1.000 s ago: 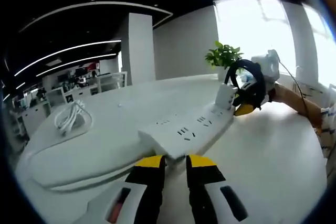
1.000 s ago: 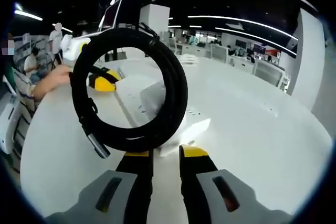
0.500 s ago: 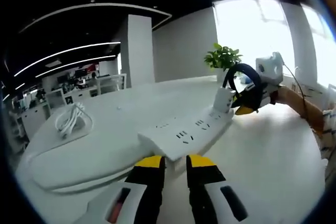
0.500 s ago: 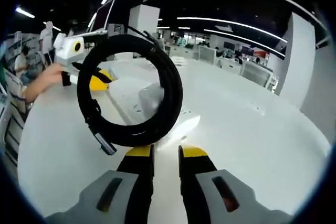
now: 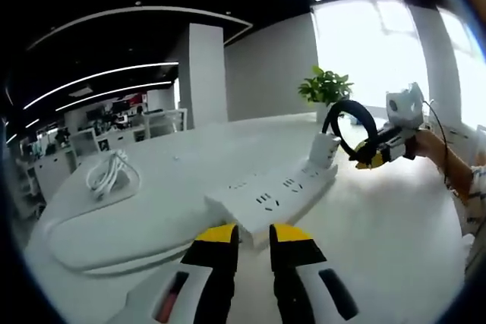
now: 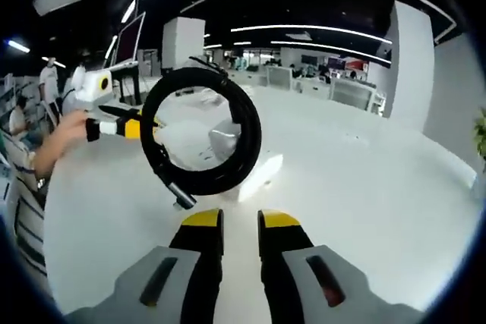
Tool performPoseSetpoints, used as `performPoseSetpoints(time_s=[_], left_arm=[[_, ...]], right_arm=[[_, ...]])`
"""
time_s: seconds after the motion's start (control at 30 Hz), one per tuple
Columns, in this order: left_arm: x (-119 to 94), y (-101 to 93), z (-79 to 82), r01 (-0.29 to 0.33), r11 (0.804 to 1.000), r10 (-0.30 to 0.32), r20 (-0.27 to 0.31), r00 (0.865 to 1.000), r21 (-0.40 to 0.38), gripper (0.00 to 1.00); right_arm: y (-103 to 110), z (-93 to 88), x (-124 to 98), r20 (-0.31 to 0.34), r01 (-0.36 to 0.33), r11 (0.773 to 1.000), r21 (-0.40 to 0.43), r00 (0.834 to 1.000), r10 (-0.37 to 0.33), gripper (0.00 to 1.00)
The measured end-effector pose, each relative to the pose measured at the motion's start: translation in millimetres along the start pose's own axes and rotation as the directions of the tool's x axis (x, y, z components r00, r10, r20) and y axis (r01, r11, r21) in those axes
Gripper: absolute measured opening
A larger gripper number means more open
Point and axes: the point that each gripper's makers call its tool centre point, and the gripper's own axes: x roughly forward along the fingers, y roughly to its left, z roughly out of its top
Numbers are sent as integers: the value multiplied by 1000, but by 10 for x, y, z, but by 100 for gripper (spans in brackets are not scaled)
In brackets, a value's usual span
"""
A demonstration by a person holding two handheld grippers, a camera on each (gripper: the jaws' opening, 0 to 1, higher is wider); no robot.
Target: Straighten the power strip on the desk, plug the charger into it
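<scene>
A white power strip [image 5: 269,195] lies on the desk, running away from my left gripper [image 5: 253,234]. That gripper's jaws stand open by a narrow gap just short of the strip's near end. A white charger [image 5: 326,149] stands in the strip's far end. A black coiled cable [image 5: 351,128] stands upright beside the charger. My right gripper [image 5: 372,160] is at the coil's lower edge. In the right gripper view the coil [image 6: 250,138] hangs a little ahead of the right gripper [image 6: 241,219], whose narrow gap holds nothing. Through the coil I see the charger [image 6: 225,142] and strip [image 6: 262,172].
A white cable bundle [image 5: 110,172] lies at the left on a raised oval pad [image 5: 114,225]. A potted plant [image 5: 325,87] stands behind the charger. A person's hand [image 6: 64,130] holds the left gripper [image 6: 133,125]; a monitor [image 6: 129,39] stands behind.
My right gripper has drawn back, so the coil no longer touches its jaw tip and looks smaller. My left gripper has backed slightly off the strip's near end.
</scene>
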Motion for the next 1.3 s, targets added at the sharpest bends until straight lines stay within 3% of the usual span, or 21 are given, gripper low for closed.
performPoseSetpoints(time_s=[0.23, 0.47, 0.8, 1.3], left_arm=[[-168, -25, -38, -41, 999, 41, 0, 999, -10, 17], [-374, -124, 23, -80, 997, 79, 31, 996, 15, 17], [-563, -509, -19, -59, 997, 57, 46, 997, 46, 17], [-877, -722, -124, -85, 996, 84, 72, 994, 17, 17]], right_arm=[[64, -15, -146, 9, 52, 998, 37, 999, -52, 18], [186, -59, -260, 3, 77, 996, 41, 997, -77, 18], [448, -54, -407, 43, 90, 996, 16, 995, -91, 20], [751, -166, -583, 96, 118, 993, 28, 988, -120, 21]])
